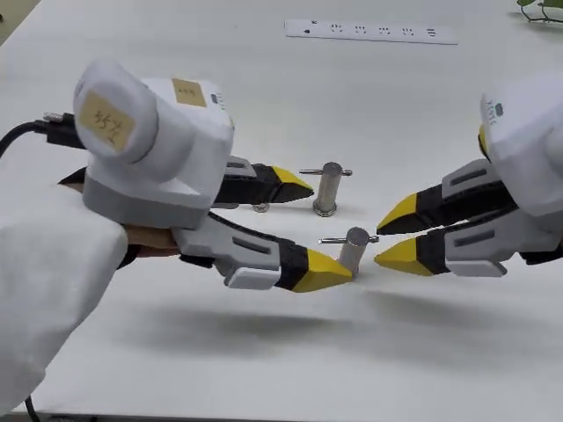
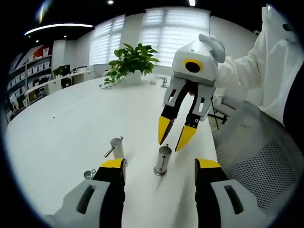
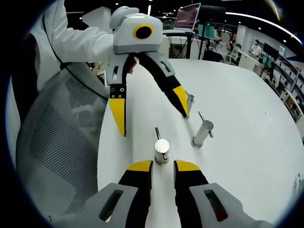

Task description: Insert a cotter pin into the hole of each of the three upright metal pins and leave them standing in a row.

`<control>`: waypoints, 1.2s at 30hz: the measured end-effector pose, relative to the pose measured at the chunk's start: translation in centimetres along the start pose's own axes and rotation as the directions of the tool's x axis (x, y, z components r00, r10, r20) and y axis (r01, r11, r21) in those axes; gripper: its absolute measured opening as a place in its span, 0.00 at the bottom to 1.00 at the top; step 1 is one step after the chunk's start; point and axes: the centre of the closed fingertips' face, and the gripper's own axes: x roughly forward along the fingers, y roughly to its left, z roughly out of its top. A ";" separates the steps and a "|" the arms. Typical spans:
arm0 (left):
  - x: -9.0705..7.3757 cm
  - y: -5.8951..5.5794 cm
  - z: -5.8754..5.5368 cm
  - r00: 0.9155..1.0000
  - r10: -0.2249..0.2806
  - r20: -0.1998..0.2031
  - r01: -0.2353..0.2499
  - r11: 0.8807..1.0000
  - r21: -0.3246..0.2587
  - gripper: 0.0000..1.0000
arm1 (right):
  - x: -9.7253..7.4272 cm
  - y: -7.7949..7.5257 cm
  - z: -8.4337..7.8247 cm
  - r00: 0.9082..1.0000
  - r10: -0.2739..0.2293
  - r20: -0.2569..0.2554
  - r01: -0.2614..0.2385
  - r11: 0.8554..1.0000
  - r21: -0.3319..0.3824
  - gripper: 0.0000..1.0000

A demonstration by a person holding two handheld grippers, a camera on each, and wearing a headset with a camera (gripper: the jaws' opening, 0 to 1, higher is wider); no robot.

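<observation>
Left gripper (image 1: 327, 230) is spread wide, right gripper (image 1: 378, 244) slightly parted, both empty. Shiny cylindrical near pin (image 1: 354, 248), thin cotter pin (image 1: 334, 239) through it, is flanked on matte white desk (image 1: 396, 105).

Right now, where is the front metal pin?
Head view: the front metal pin stands centre-right, between the left claw and right claw, nearer than the second pin.

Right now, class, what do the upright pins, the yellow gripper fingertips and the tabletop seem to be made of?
Upright pins: metal, brushed silver sheen. Yellow fingertips: probably matte plastic or rubber. Tabletop: smooth white, likely laminate; faint reflections.
</observation>
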 end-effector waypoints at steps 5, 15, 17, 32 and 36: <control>-1.2 0.2 -2.0 0.998 0.035 -0.057 -0.038 0.998 -0.056 0.76 | 0.2 0.3 0.0 1.000 0.001 0.005 -0.001 1.000 0.006 0.17; -2.7 -2.3 -2.1 0.999 -0.029 -0.042 0.025 0.996 -0.080 0.88 | 0.7 0.3 0.5 1.000 -0.008 0.014 0.009 1.000 -0.001 0.19; -2.9 -3.2 -1.6 0.997 -0.075 -0.013 0.074 0.995 -0.069 0.95 | 1.0 0.3 0.6 1.000 -0.006 0.012 0.006 1.000 -0.006 0.19; -3.3 -4.4 -1.1 0.999 -0.053 0.000 0.053 0.996 -0.076 0.99 | 2.3 0.3 1.1 1.000 0.017 0.022 -0.017 1.000 -0.008 0.17; -3.7 -3.6 -0.8 0.999 0.029 0.014 -0.028 0.996 -0.088 0.99 | 2.5 0.4 1.1 0.999 0.023 0.023 -0.023 1.000 -0.007 0.14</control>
